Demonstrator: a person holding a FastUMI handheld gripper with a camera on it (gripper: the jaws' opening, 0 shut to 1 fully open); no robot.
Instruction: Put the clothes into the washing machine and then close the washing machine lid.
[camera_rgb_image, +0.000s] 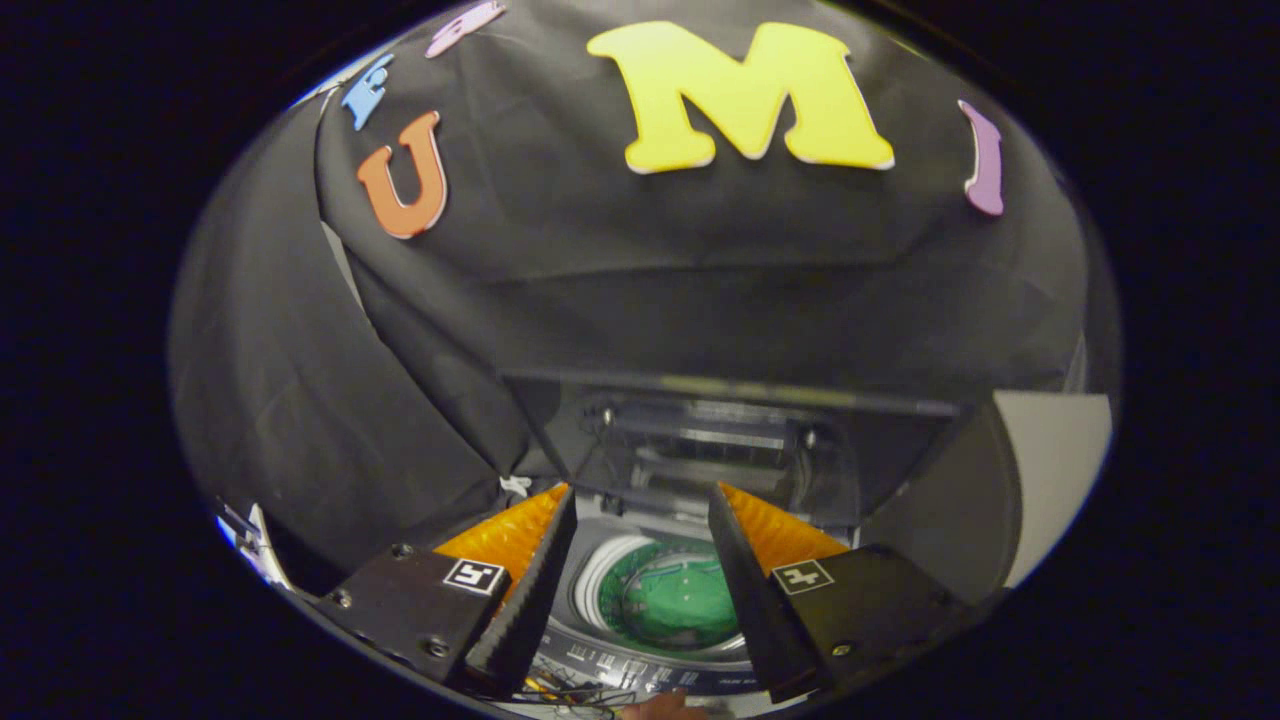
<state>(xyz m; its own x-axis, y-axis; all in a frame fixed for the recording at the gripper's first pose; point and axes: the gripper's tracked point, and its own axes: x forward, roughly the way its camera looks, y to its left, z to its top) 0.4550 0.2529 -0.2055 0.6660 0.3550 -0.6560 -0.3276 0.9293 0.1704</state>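
My tool (640, 520) hangs wide open and empty above the washing machine (640, 665), whose drum (668, 598) sits between and just below my fingers (520, 590), with something green down inside that looks like the clothes. The lid (720, 440) stands raised beyond my fingers, so I judge loading done and closing in hand: next I reach forward to the lid's top edge and bring it down.
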